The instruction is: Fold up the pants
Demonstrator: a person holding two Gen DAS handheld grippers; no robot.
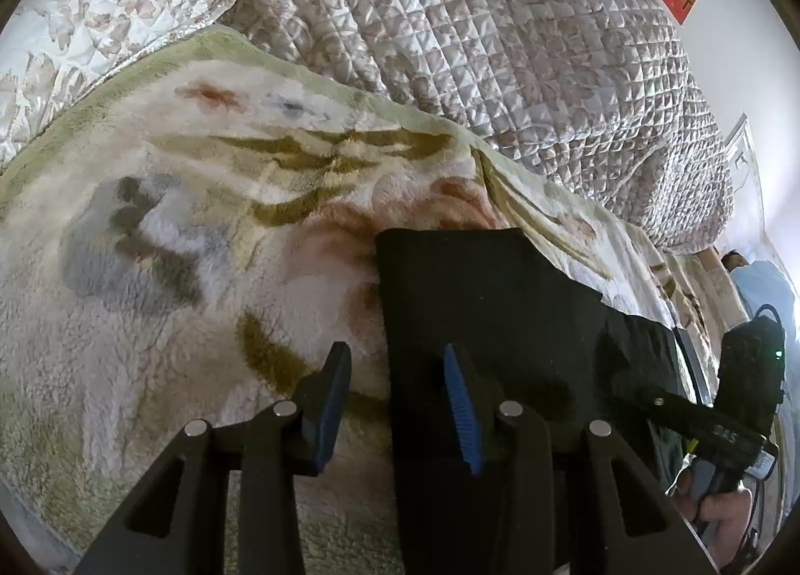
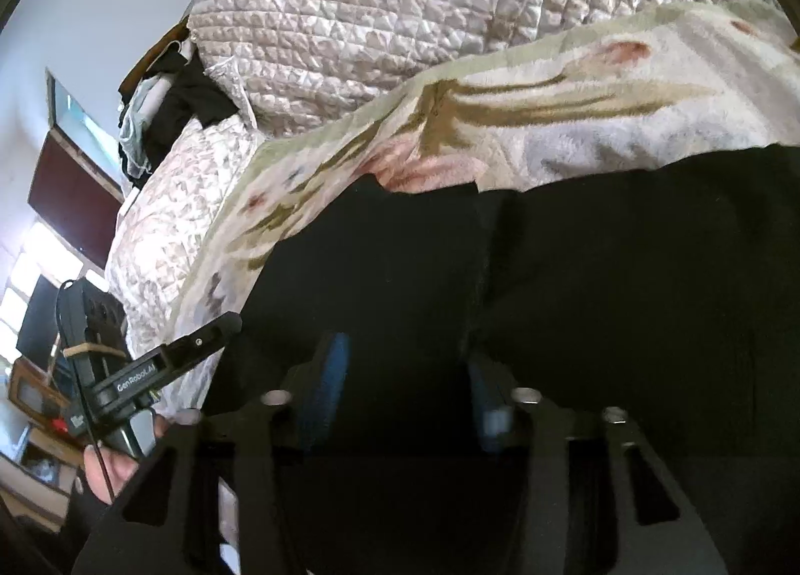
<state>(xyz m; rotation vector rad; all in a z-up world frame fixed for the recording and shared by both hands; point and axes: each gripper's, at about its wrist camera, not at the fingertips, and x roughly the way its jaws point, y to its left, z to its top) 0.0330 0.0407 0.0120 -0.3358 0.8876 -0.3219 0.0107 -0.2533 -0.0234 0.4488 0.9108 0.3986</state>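
Both black blue-padded tongs, left [image 1: 397, 405] and right [image 2: 407, 380], hung released over the black folded fabric pants [image 1: 500, 320], which lay flat on the bed's fleecy floral blanket [image 1: 175, 235], apparently for smoothing.

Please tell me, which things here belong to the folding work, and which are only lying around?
Belong to the job:
black pants
left gripper, jaws open
right gripper, jaws open

Just lying about:
floral blanket under the pants
quilted bedspread
clothes pile
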